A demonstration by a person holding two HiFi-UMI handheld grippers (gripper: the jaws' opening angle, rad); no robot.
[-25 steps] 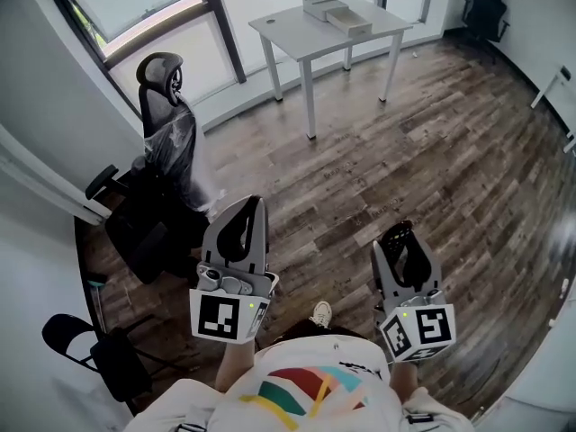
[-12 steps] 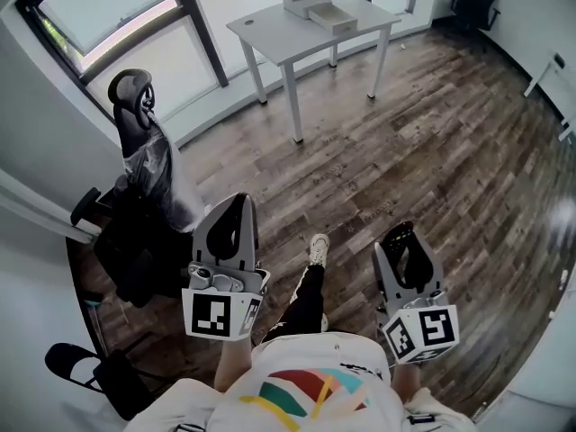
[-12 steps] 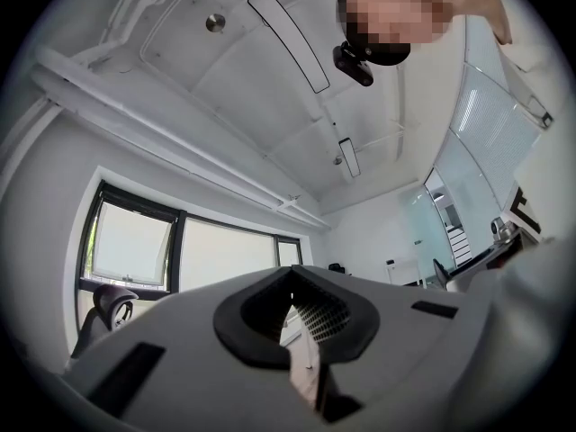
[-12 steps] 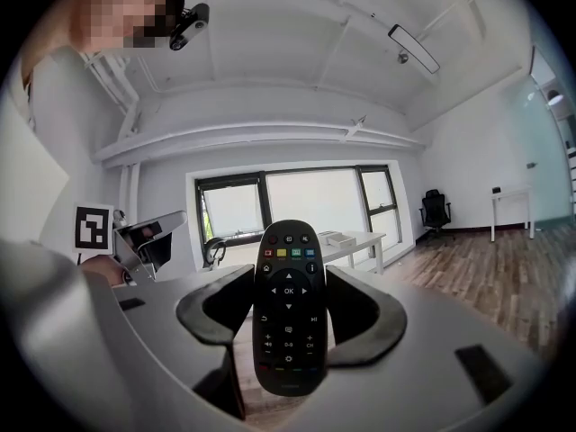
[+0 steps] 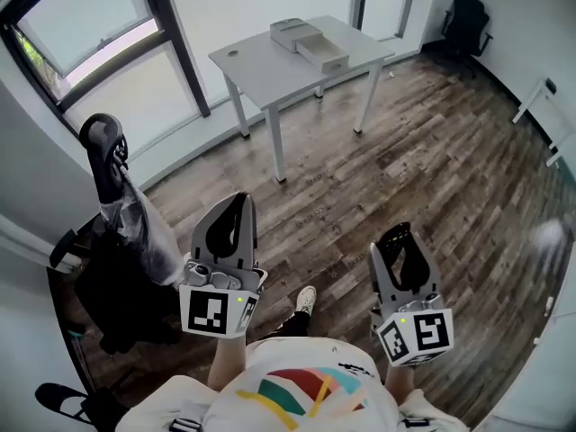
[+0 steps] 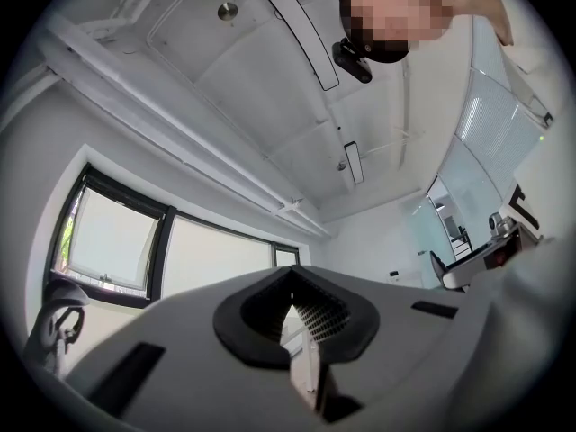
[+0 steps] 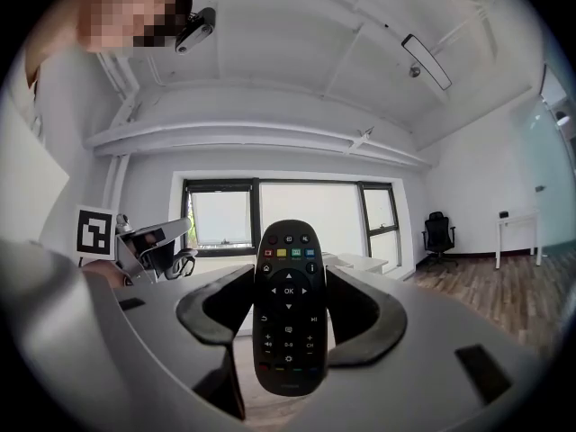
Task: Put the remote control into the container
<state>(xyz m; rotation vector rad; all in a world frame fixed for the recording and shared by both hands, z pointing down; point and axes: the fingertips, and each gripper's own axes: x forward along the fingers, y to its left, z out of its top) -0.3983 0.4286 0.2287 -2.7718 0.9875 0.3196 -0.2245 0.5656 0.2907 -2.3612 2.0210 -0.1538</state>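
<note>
My right hand-held gripper [image 5: 402, 239] grips the slim black plastic remote control [image 7: 288, 309] across its narrow sides. I judge it light, rigid and slippery. The left hand-held gripper [image 6: 295, 318] is closed and empty. The pale open container [image 5: 326, 54] sits near the grey surface's [image 5: 256, 68] far edge.

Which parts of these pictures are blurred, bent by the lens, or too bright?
Head view: straight lines bow, and the floor smears near the right edge. Left gripper view: the windows wash out white. Right gripper view: the remote control is sharp, inside a round black border.
</note>
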